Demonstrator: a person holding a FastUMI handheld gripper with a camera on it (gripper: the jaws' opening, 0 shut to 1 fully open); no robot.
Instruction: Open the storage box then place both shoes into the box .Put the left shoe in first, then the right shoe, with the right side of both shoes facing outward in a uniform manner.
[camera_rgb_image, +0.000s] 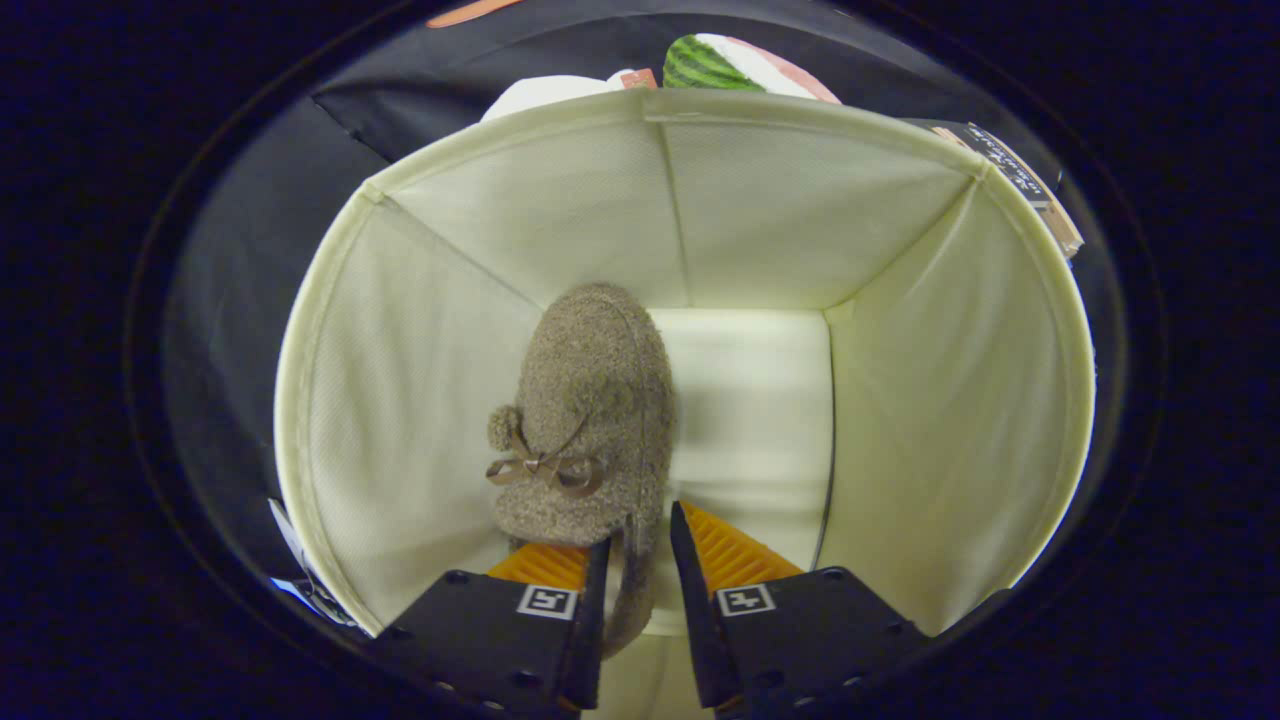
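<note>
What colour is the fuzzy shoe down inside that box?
Greyish brown, with a brown bow; the shoe shows in the gripper view, its heel edge between the gripper fingers.

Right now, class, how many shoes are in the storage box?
1. The brown shoe sits inside the storage box by one wall, heel between the gripper jaws, which appear to pinch it.

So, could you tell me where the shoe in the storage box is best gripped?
At the heel collar, from above. The shoe stands toe-down against the storage box wall, so its thin heel rim points up, where the gripper straddles it. The fuzzy toe looks too bulky.
</note>
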